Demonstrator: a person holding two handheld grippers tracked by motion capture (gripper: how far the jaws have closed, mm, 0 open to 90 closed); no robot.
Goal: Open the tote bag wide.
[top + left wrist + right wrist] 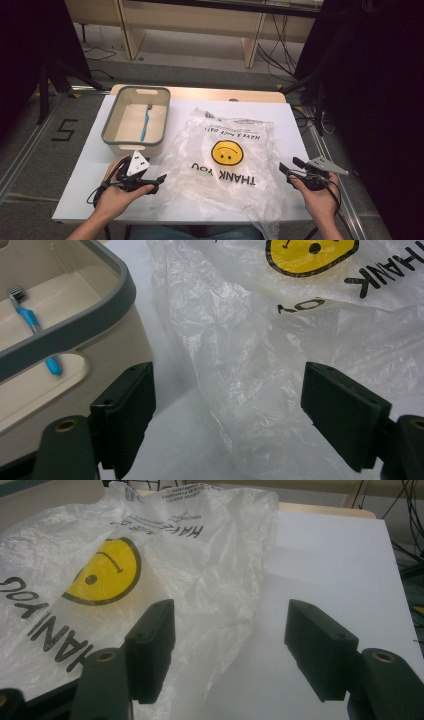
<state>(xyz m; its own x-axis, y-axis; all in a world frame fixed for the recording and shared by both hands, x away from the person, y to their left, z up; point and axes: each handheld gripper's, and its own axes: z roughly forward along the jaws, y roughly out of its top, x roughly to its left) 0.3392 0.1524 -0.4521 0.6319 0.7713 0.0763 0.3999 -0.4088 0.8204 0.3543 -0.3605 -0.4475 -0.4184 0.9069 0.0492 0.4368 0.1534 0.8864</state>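
Both pairs of jaws stand wide apart with nothing clamped between them. In the left gripper view, the left gripper (227, 410) has its black pads (127, 410) spread over the bag's (260, 355) crumpled left edge — the film lies below and ahead of the gap, and neither pad presses on it. In the right gripper view, the right gripper (230, 645) is just as open; one pad (150, 645) hangs over the bag's (165, 565) right edge, the other over bare table (330, 570).

From the high view, the left gripper (159, 179) sits near the table's (90, 170) front-left part, just beside the bag's left side, held in the person's left hand (117, 192). The right gripper (290, 170) is near the front-right edge, close to the bag's right side, in the right hand (320, 192).

The bag (225, 160) — clear plastic with a yellow smiley (226, 152) and black lettering — lies flat across the middle of the table, reaching to the front edge, where a corner droops over.

A bin (136, 121) with a grey rim stands at the back-left corner, just left of the bag. A blue toothbrush (146, 122) lies inside it on the bottom, toward its right side.
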